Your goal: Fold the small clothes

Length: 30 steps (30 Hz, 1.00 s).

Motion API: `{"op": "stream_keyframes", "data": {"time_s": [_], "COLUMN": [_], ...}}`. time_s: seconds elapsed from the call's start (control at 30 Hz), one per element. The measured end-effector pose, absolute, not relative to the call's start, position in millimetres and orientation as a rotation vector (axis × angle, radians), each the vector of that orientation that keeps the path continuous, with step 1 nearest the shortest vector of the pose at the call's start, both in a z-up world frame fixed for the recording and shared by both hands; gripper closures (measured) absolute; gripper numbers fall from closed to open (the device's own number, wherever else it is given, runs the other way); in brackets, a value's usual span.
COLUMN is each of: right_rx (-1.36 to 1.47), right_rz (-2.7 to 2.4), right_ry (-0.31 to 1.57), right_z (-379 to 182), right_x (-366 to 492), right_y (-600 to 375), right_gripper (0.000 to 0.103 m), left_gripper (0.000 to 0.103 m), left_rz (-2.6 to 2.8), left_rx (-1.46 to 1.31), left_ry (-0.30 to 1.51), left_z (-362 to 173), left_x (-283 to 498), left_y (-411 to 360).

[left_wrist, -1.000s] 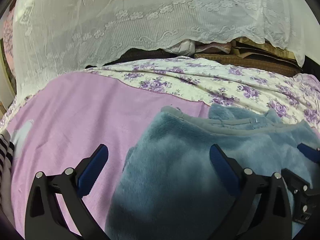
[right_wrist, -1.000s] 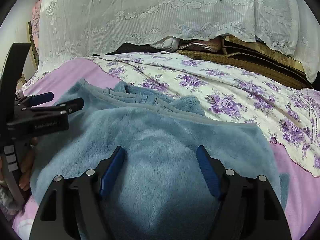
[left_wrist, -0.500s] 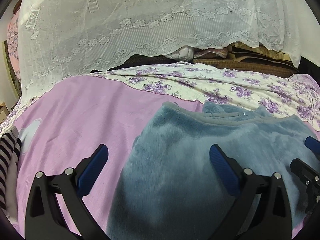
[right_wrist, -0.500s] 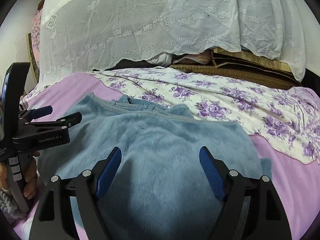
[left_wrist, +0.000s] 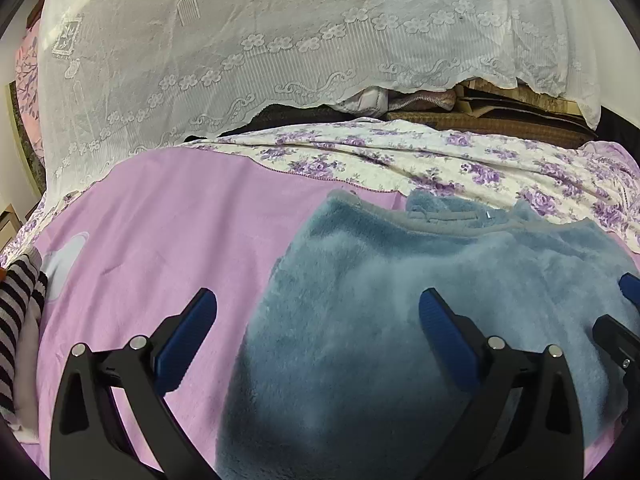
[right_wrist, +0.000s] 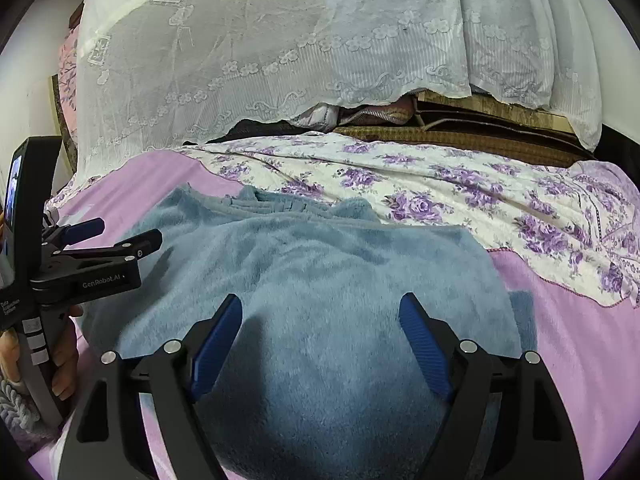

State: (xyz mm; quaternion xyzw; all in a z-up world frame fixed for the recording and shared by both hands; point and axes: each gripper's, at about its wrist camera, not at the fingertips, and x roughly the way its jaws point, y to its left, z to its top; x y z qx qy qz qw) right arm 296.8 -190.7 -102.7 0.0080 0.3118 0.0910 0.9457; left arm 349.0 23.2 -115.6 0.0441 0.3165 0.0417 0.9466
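A fluffy blue-grey garment [left_wrist: 420,312] lies folded on the pink sheet [left_wrist: 160,232]; it also shows in the right wrist view [right_wrist: 320,280]. Its collar end points toward the floral blanket. My left gripper [left_wrist: 316,320] is open and empty, held over the garment's left edge. My right gripper [right_wrist: 320,332] is open and empty, above the garment's near part. The left gripper also shows at the left of the right wrist view [right_wrist: 120,236]; the right gripper's fingertips [left_wrist: 628,284] show at the right edge of the left wrist view.
A white and purple floral blanket [right_wrist: 460,192] lies behind the garment. A white lace curtain [left_wrist: 280,48] hangs at the back over stacked bedding. A striped black and white cloth [left_wrist: 16,304] lies at the far left on the sheet.
Both grippers have drawn back and risen a little from the garment; more of the pink sheet and curtain shows. The garment lies still. Both stay open.
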Motion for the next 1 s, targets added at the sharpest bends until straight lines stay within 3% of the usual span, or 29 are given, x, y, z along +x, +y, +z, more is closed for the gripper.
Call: {"op": "stream_keyframes", "data": {"time_s": [1.0], "right_rx": [0.07], "right_rz": [0.167], "right_ry": [0.628], "right_z": [-101], "right_x": [279], "right_y": [-199], "right_gripper": [0.017], "left_gripper": [0.004], "left_rz": [0.101], "left_rx": [0.109], "left_ry": [0.673], "left_z": [-122], "left_x": [338], "left_y": [25]}}
